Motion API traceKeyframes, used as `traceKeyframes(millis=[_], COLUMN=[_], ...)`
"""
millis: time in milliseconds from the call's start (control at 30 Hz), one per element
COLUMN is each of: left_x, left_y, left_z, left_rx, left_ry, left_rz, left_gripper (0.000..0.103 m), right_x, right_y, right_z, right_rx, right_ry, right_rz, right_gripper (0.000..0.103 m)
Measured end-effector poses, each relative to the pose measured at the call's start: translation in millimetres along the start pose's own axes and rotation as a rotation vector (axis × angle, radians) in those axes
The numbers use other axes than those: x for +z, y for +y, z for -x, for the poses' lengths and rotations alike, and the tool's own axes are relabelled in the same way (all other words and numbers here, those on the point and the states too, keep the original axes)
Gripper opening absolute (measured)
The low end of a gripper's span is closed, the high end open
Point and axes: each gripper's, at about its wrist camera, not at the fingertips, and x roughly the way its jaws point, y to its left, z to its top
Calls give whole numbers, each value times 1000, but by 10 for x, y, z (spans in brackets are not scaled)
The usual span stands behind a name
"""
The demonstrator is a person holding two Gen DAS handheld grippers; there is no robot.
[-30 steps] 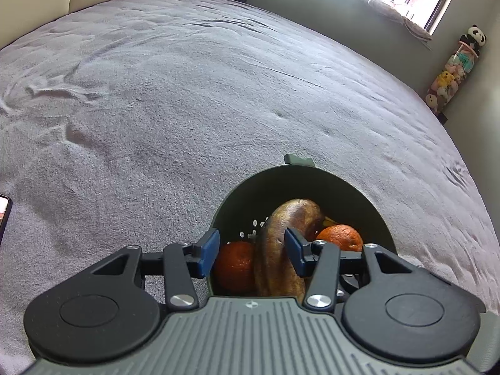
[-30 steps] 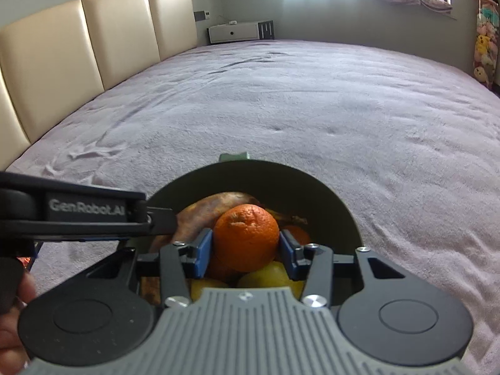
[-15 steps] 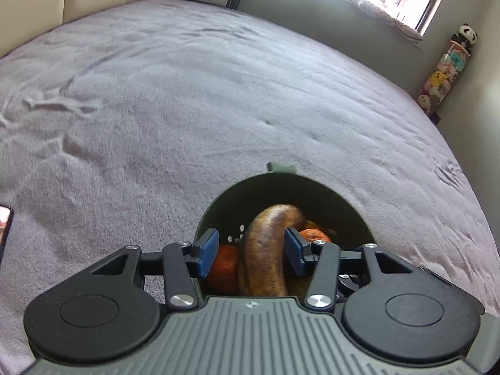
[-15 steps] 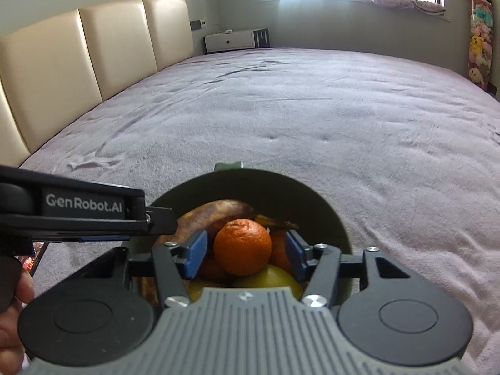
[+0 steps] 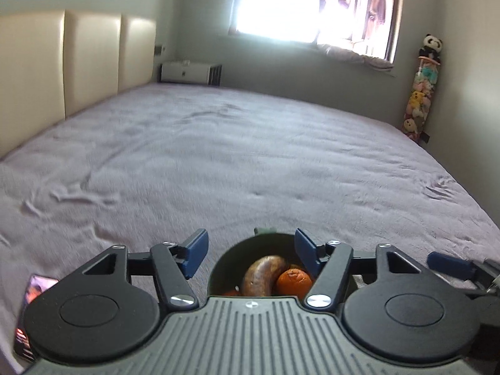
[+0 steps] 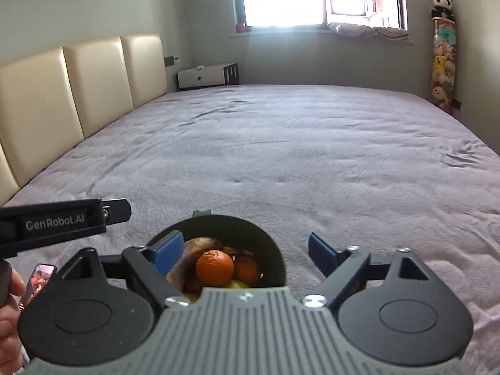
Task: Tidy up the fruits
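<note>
On the wide purple-grey bedspread (image 5: pixel 250 162), in the left wrist view, little stands about: a phone (image 5: pixel 28 315) lies by the near left edge, a cream padded headboard (image 5: pixel 78 72) lines the left side, a white low cabinet (image 5: pixel 190 72) sits at the far corner under the window (image 5: pixel 300 6), and a column of plush toys (image 5: pixel 420 93) topped by a panda hangs on the right wall. The cover ahead is bare and free for moving. The left gripper (image 5: pixel 250 253) is released, its jaws opening, with nothing pressed between the blue pads. Below and beyond them sits the dark green bowl (image 5: pixel 231 256), holding a browned banana (image 5: pixel 262 273) and a mandarin (image 5: pixel 293 281). The tip of the other gripper shows at the right edge.

In the right wrist view, the same bed stretches clear to the headboard (image 6: pixel 93 93) and cabinet (image 6: pixel 207 75). The left gripper's black body (image 6: pixel 56 223) crosses at the left, held by a hand (image 6: pixel 9 322), with the phone (image 6: pixel 39 279) beneath. The right gripper (image 6: pixel 247 253) is likewise let go, jaws opening and empty. The bowl (image 6: pixel 272 250) lies under its left pad, a mandarin (image 6: pixel 214 267) topmost, another mandarin (image 6: pixel 247 270), a yellow fruit and the banana (image 6: pixel 193 250) beside it.
</note>
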Motion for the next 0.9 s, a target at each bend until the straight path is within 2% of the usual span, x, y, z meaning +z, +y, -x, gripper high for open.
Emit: traceKeyframes(millis=[67,133,367,533,733,900], left_x=[7,13,-60,-250,-428,-488], left_y=[-63,-116,-212,-224,-205,-254], left_z=[127,246,472,449,263,166], left_rx=[1,3,19,15,15,32], left_ry=[-42,-75,-126,-49,119,162], left_rz=[-40,-77,-190,-231,-181,-210], left_gripper=[86,90,95,96,96,96], right_x=[23,21,-71,-213,-427,-511], right_y=[-3,-3,-30,-78,-196,-275], right_z=[163,315,672,815,678,527], right_rx=[-16,-29,-60,-81,-146,-185], right_ry=[-14,-29,-41,-13,101,152], right_rz=[7,18,48,41,-8,-33], right_gripper=[92,95,99,99,99,99])
